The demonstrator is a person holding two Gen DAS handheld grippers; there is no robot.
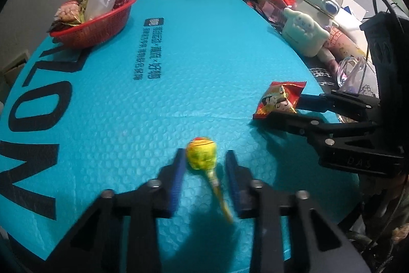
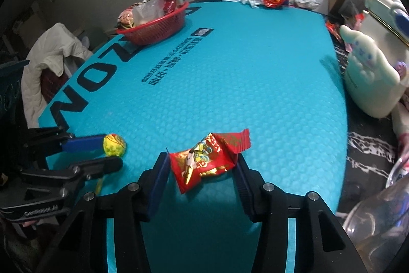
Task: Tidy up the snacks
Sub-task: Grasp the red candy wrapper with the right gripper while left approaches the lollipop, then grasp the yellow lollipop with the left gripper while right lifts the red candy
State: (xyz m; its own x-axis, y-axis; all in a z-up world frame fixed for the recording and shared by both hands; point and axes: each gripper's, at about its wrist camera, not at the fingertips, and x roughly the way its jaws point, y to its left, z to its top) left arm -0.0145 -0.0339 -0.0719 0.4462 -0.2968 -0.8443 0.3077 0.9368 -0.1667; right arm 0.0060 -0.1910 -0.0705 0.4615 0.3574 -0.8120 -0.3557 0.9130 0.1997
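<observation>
Blue bubble mat [image 1: 179,68] covered most of both frames, black lettering along its left edge. Red basket [image 1: 97,24] sat on the mat at upper left of the left wrist view, already loaded with snack packs; same basket [image 2: 156,27] appeared upper centre-left in the right wrist view. Cream cartoon-shaped container [image 1: 304,35] stood off the mat's right edge, upper right.

Left gripper [image 1: 204,165] was at bottom centre of its own view, jaws parted, straddling the lollipop [image 1: 200,154]. Lollipop head lay on the mat between the fingers, stick running back toward the camera. Left pad looked to be touching the head; right pad stood clear, so not clamped. Frame was motion-blurred there.

Right gripper [image 2: 204,165] was at bottom centre of its view, jaws parted around the red candy packet [image 2: 207,157]. Packet sat between both pads; whether they pinched it, couldn't tell. In the left wrist view the packet [image 1: 280,100] was at mid right, at the fingertips.
</observation>
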